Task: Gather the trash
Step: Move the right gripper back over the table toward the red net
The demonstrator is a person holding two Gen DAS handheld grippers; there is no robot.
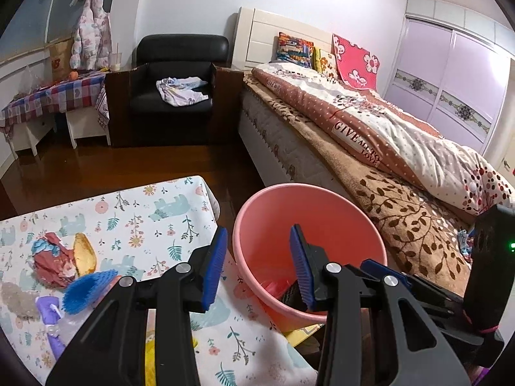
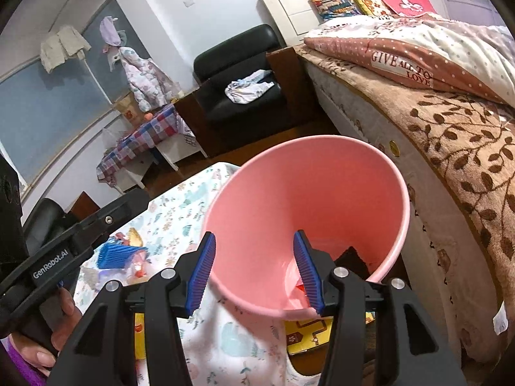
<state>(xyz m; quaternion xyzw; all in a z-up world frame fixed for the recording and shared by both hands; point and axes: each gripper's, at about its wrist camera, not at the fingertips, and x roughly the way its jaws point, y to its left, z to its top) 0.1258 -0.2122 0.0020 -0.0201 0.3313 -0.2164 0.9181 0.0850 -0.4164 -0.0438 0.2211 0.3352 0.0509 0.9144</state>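
Note:
A pink bucket [image 1: 273, 225] [image 2: 305, 193] stands between the floral-clothed table [image 1: 145, 218] and the bed. A red scrap [image 2: 301, 286] and a black item [image 2: 351, 257] lie at its bottom. My left gripper [image 1: 257, 267] hangs open and empty above the bucket's near-left rim. My right gripper [image 2: 256, 273] is open and empty over the near rim. On the table lie a crumpled red wrapper [image 1: 51, 257], a yellow peel [image 1: 83, 254], a blue ribbed piece [image 1: 87, 292] [image 2: 119, 254] and a purple wrapper [image 1: 48, 315].
The bed [image 1: 402, 225] with its brown leaf blanket runs close along the bucket's right. A black armchair [image 1: 173, 90] and a checked side table [image 1: 58, 93] stand at the far wall. A yellow box [image 2: 309, 334] lies below the bucket. A hand [image 2: 64, 308] holds the left tool.

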